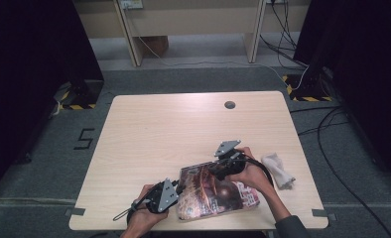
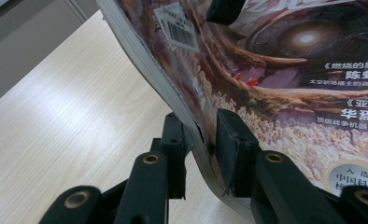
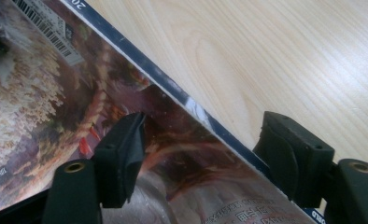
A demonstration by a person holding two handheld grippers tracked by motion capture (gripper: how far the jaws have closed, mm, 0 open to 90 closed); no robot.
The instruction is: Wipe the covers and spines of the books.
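Left gripper (image 2: 201, 154) nearest: jaws clamped on the magazine (image 2: 275, 84) at its page edge, one pad under, one on the cover, the pages bowing up between them. Magazine cover dark red-brown art with a glowing orb, white Chinese text, barcode label (image 2: 176, 27) near the lifted corner.

In the high view the magazine (image 1: 216, 193) lies at the near edge of the table (image 1: 183, 124), right of centre, between both hands; its left side is curled up where the left gripper (image 1: 176, 191) holds it, the rest on the wood.

Right gripper (image 3: 201, 154): jaws wide apart, straddling the magazine's (image 3: 79, 93) dark spine edge, one pad over the cover, the other over bare table (image 3: 275, 56). Pads not pressing it; whether they touch the cover I cannot tell. In the high view the right gripper (image 1: 218, 168) sits over the magazine's far edge, grey plate up, hand behind it.

White cloth (image 1: 279, 170) crumpled on the table just right of the right hand, apart from the magazine. Round hole (image 1: 229, 104) in the tabletop near the far edge. No containers on the table.

Around: grey floor, a "5" marked (image 1: 84, 139) on it left of the table, cables (image 1: 332, 144) on the right.
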